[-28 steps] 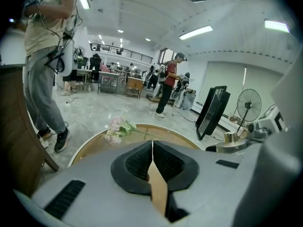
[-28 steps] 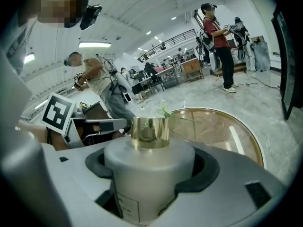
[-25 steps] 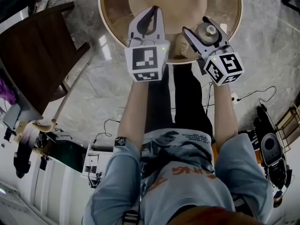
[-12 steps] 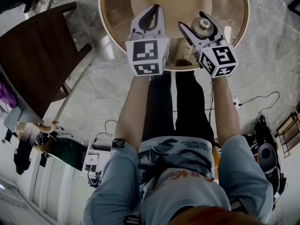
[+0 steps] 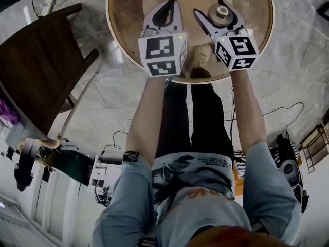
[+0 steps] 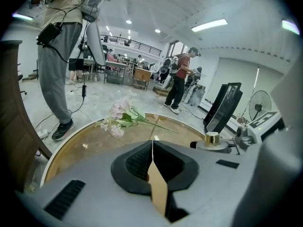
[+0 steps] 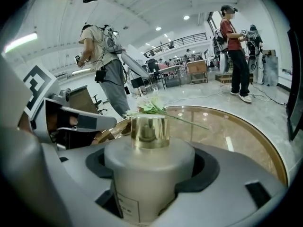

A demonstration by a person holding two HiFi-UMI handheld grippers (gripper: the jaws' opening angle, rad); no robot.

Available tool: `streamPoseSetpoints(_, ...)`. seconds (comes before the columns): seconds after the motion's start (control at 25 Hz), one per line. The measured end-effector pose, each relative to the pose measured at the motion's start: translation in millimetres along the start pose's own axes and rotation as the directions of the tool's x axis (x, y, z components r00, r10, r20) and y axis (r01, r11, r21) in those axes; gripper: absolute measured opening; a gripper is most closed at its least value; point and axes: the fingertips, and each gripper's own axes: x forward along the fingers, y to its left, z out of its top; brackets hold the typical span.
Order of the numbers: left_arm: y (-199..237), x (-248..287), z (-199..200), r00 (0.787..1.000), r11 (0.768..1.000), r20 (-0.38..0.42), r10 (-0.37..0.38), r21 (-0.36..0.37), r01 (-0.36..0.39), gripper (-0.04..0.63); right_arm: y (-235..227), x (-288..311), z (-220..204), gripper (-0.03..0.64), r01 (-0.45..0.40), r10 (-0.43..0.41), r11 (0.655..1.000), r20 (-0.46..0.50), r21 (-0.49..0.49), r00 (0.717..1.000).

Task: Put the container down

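Round glass surface (image 5: 126, 14) with a gold rim lies under both tools. The left tool (image 5: 169, 5) has its jaws pressed together on nothing. The right tool (image 5: 213, 7) is clamped on the cream cylindrical container (image 7: 149, 174) with a gold cap, over the surface.

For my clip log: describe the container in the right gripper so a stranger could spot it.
Find the round glass-topped table; over its near side the right gripper clasps a cream cylindrical bottle. Its shiny gold cap sets it apart from the pale pink flowers lying on the table.
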Motion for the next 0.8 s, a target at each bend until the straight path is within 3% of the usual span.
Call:
streamPoseSetpoints(0.52,33,43,15,0.999,0.996,-0.001,0.055,-0.075,-0.055,0.032,-11,84,44,0.357,-0.026,0.028,0.995,0.021,-0.098,0.999)
streamPoseSetpoints(0.8,55,54,24,0.996,0.993,0.019,0.082,-0.093,-0.080,0.032,-3,113,62,0.357,-0.019,0.030,0.962,0.034,-0.273,0.999)
